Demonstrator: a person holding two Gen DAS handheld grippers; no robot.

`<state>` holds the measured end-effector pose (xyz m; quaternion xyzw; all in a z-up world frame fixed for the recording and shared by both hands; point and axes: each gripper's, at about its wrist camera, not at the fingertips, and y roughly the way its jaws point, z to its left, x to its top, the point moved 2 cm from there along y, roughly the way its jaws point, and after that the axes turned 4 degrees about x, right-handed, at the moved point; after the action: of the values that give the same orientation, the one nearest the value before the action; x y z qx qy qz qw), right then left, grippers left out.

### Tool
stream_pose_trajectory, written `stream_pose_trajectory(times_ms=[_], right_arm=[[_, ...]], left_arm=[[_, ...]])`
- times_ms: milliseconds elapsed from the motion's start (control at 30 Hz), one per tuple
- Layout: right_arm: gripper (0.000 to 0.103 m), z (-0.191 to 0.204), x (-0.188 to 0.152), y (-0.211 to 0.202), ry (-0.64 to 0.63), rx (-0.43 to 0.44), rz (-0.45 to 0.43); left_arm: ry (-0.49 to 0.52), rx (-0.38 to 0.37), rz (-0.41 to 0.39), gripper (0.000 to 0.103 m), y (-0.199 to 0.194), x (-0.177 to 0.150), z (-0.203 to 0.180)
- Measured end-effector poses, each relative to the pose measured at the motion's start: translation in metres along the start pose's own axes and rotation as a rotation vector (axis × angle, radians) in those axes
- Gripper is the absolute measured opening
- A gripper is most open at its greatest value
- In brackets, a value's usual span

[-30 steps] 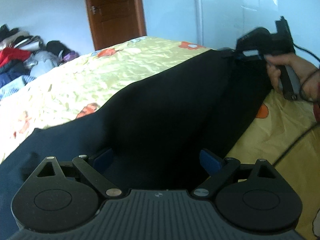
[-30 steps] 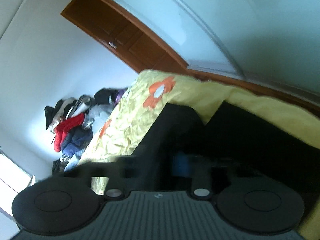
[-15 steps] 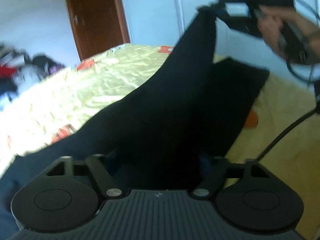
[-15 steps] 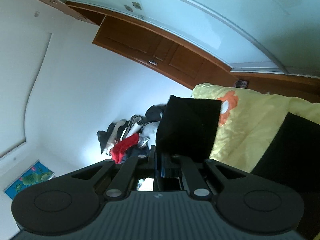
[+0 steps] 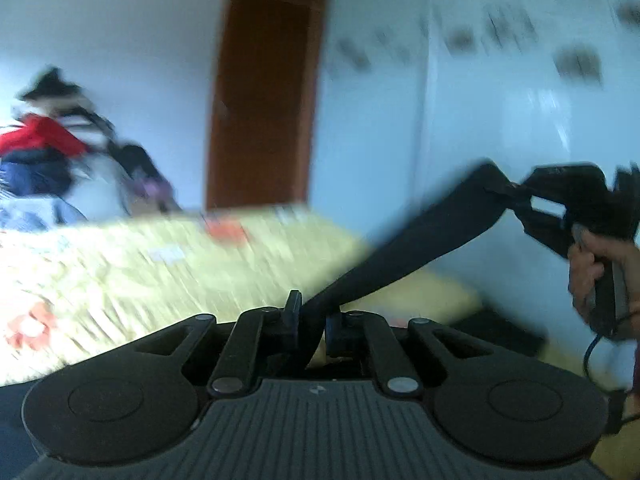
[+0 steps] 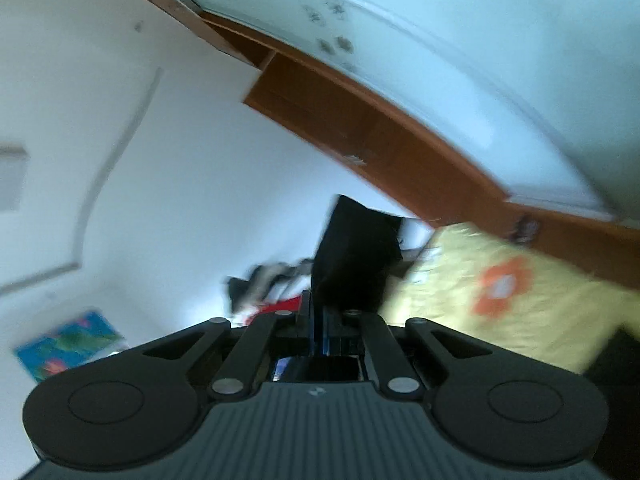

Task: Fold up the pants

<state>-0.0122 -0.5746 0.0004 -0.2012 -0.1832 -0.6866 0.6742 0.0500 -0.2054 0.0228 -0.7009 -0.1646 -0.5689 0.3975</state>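
Note:
The black pants [image 5: 420, 240] stretch as a taut band in the air between both grippers. In the left wrist view my left gripper [image 5: 310, 312] has its jaws closing tight on the near end of the cloth. The right gripper [image 5: 516, 196], held by a hand [image 5: 592, 264] at the right edge, is shut on the far end, a little higher. In the right wrist view my right gripper [image 6: 316, 312] pinches a black fold of the pants [image 6: 356, 256] that stands up beyond its fingertips. Both views are blurred.
A bed with a yellow flowered cover [image 5: 160, 264] lies below and beyond the cloth. A pile of clothes [image 5: 44, 148] sits at its far left. A brown door [image 5: 260, 100] and a pale wardrobe front [image 5: 500, 100] stand behind. A cable [image 5: 588, 356] hangs from the right gripper.
The left gripper has gone from wide open over the pants to shut on them and has lifted. The pants have risen off the bed into a stretched band. The right gripper rose too.

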Motion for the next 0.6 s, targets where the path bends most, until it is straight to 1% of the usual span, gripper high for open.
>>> stream_pose_trajectory(times_ms=[67,100,133,167,200,267,400,500,600], right_arm=[[0.004,-0.047,-0.016,-0.018,0.066,-0.18,0.045],[0.004,-0.065,-0.024,-0.028,0.098,-0.23,0.055],[0.004,-0.079,-0.032,-0.037,0.125,-0.266,0.062],[0.004,-0.087,-0.039,-0.044,0.14,-0.284,0.068],[0.004,-0.092,-0.044,-0.05,0.148,-0.291,0.068],[0.004,-0.092,-0.047,-0.057,0.14,-0.299,0.063],[0.004,-0.076,-0.042,-0.061,0.087,-0.294,0.063],[0.007,-0.073,-0.041,-0.058,0.004,-0.357,0.107],[0.007,-0.074,-0.039,-0.069,-0.013,-0.413,0.105]], left_arm=[[-0.008,-0.066,0.138,0.011,0.018,-0.025,-0.008],[-0.012,-0.093,0.204,0.011,0.026,-0.04,-0.014],[-0.011,-0.111,0.243,0.011,0.03,-0.053,-0.019],[0.002,-0.119,0.261,0.011,0.031,-0.061,-0.024],[0.024,-0.119,0.264,0.011,0.03,-0.066,-0.028],[0.046,-0.126,0.251,0.011,0.024,-0.065,-0.028],[0.026,-0.145,0.254,0.011,0.019,-0.061,-0.022],[0.021,-0.159,0.275,0.011,0.014,-0.066,-0.02],[0.028,-0.175,0.296,0.011,0.012,-0.069,-0.02]])
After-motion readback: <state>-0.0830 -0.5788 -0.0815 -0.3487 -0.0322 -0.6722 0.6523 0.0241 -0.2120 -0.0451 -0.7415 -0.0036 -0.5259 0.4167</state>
